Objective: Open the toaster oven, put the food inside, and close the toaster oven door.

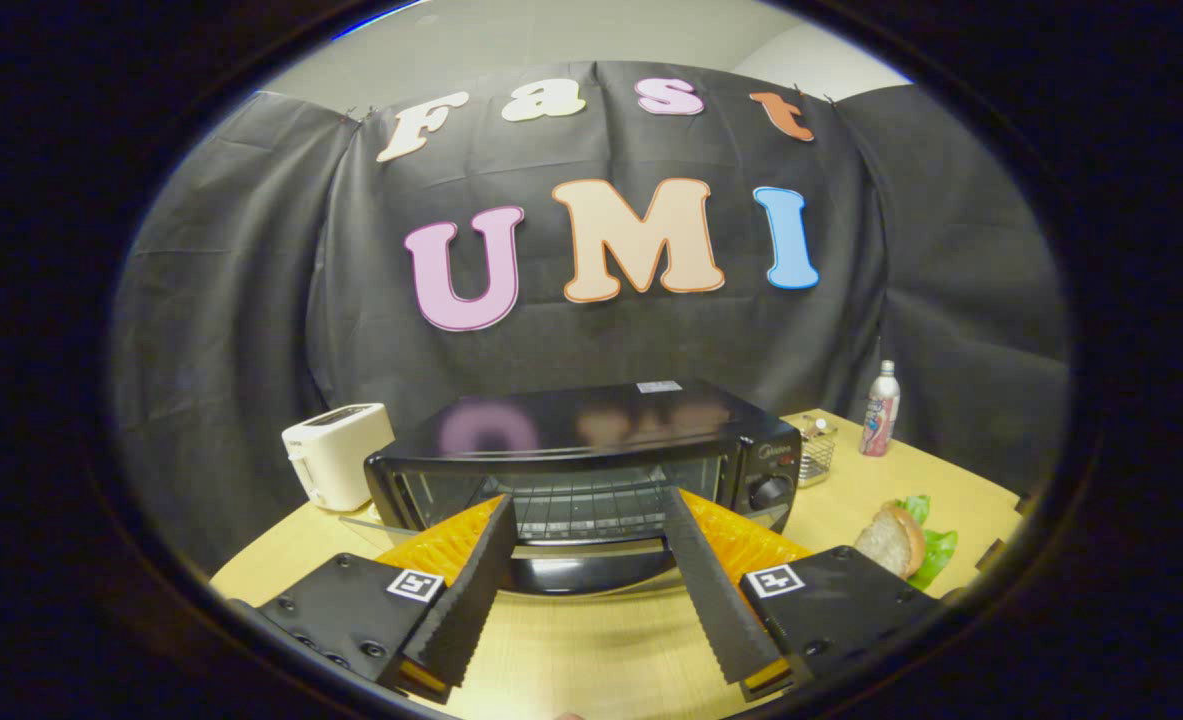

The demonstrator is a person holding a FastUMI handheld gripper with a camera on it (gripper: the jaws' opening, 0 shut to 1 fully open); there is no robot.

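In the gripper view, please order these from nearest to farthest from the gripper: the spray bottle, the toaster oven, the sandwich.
The gripper is open.
1. Toaster oven, just ahead of the fingers, door open.
2. Sandwich, right of the oven.
3. Spray bottle, at the table's far right corner.

A white pop-up toaster (336, 455) sits on the wooden table (591, 650) at about nine o'clock. At about three o'clock stand a small wire basket (815, 452) and a tall bottle (880, 408).

The camera rides the claw (586, 497), looking forward, close to the toaster oven (591, 470).
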